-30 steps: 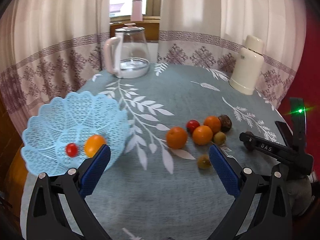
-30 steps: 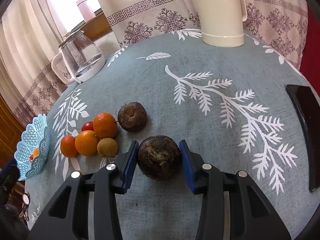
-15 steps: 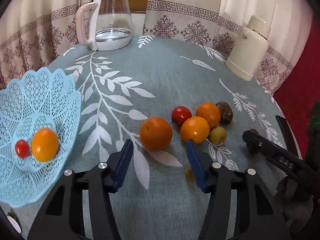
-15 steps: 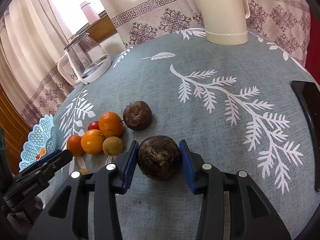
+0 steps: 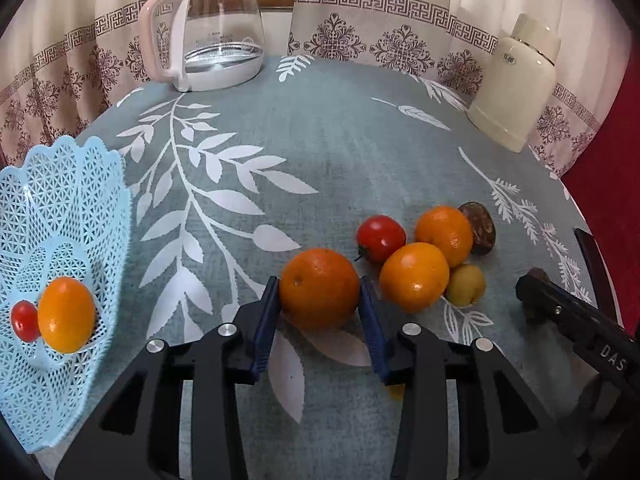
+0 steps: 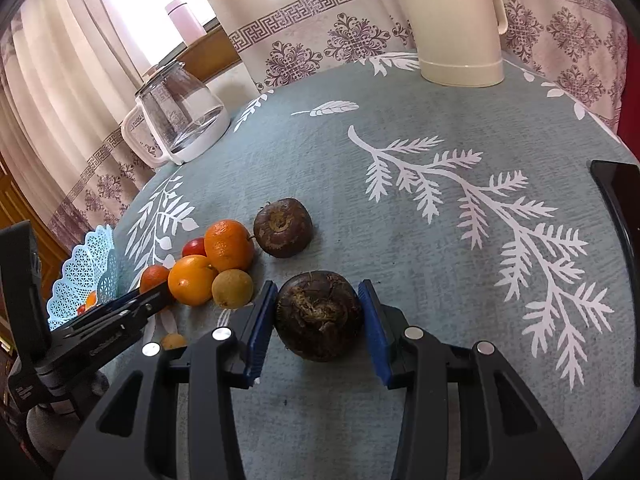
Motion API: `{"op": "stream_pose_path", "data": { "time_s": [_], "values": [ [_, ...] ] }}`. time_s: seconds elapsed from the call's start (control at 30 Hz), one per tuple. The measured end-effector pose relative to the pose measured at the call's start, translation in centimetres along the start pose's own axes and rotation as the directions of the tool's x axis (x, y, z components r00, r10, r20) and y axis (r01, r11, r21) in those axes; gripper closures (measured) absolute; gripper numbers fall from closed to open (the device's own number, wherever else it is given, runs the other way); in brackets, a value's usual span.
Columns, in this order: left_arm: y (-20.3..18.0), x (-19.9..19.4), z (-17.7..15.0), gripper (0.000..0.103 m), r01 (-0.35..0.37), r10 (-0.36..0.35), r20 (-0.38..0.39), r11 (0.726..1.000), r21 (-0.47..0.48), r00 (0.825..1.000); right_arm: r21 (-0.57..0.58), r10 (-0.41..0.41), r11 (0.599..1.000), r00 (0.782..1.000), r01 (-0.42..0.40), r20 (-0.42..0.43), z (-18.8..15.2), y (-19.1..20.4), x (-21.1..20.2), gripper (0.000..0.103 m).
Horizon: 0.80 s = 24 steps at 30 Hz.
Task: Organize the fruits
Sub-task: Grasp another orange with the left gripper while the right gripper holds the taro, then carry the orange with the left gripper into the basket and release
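Left wrist view: the left tongs (image 5: 320, 312) pinch an orange (image 5: 319, 288), blue pads touching both its flanks near the worktop's (image 5: 320, 152) near edge. It sits just beside the fruit cluster: a tomato (image 5: 381, 238), two more oranges (image 5: 414, 277), a small yellowish fruit (image 5: 465, 290) and a dark brown fruit (image 5: 479, 228). The blue lattice basket (image 5: 76, 200) stands at the left edge, already holding an orange and a small tomato, so it is likely this orange's destination. A glass kettle (image 5: 218, 28) and a cream flask (image 5: 516, 84) stand along the far edge.

Right wrist view: the right tongs (image 6: 318, 324) pinch a second dark brown fruit (image 6: 318, 314), low over the worktop's near side, apart from the cluster. Whether it rests on the cloth or is lifted I cannot tell.
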<state>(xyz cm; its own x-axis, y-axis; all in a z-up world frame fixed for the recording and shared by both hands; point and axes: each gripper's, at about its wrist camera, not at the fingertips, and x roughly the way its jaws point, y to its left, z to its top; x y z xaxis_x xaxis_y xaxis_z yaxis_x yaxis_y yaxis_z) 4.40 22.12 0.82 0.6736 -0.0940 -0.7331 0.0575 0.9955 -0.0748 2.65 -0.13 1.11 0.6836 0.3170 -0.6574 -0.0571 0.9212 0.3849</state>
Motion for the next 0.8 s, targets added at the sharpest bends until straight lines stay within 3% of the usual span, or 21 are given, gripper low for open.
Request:
{"op": "stream_pose_path", "data": {
  "time_s": [0.37, 0.8],
  "values": [
    [-0.1, -0.1, -0.1, 0.063, -0.003, 0.003, 0.006, 1.000, -0.004, 1.000, -0.002, 0.002, 1.000, 1.000, -0.002, 0.002, 0.0, 0.1, 0.0, 0.061],
    [-0.6, -3.2, -0.2, 0.063, -0.007, 0.008, 0.054, 1.000, -0.013, 0.999, -0.002, 0.020, 1.000, 0.999, -0.020, 0.043, -0.1, 0.1, -0.9, 0.061]
  ]
}}
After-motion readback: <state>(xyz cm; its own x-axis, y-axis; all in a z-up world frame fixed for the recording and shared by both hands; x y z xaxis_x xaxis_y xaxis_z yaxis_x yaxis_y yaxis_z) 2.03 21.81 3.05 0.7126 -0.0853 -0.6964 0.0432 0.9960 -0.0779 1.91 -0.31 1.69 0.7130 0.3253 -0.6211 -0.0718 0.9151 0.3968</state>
